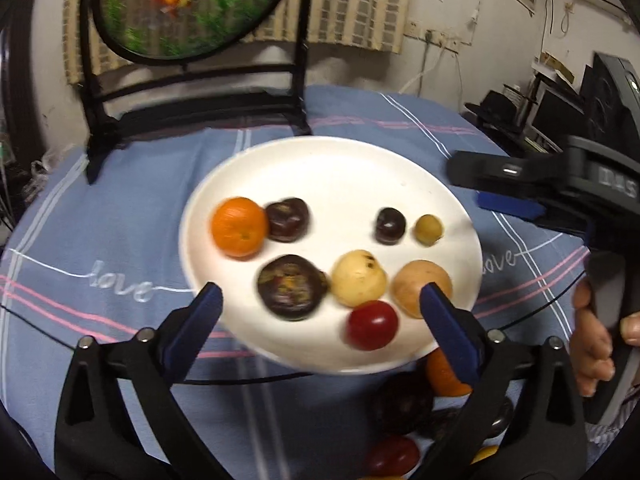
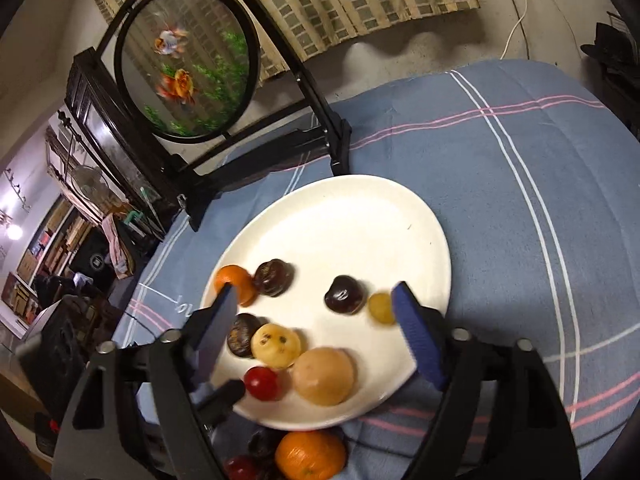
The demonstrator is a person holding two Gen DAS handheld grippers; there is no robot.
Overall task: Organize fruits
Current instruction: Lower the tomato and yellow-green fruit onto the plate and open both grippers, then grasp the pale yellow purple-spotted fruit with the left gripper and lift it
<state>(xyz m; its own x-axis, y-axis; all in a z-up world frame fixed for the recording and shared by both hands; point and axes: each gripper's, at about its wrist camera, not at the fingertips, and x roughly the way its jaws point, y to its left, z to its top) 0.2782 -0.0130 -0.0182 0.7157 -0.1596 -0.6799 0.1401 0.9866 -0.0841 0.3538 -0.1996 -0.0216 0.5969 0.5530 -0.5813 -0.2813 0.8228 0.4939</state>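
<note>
A white plate on the blue cloth holds several fruits: an orange, dark purple fruits, a yellow fruit, a tan fruit, a small olive fruit and a red tomato. My left gripper is open and empty over the plate's near edge. My right gripper is open and empty above the plate; it also shows at the right of the left wrist view. More fruits lie on the cloth below the plate: an orange, a red one and dark ones.
A black wooden stand with a round goldfish screen rises behind the plate. The blue striped cloth covers the round table. Shelves and clutter stand beyond the table's right edge.
</note>
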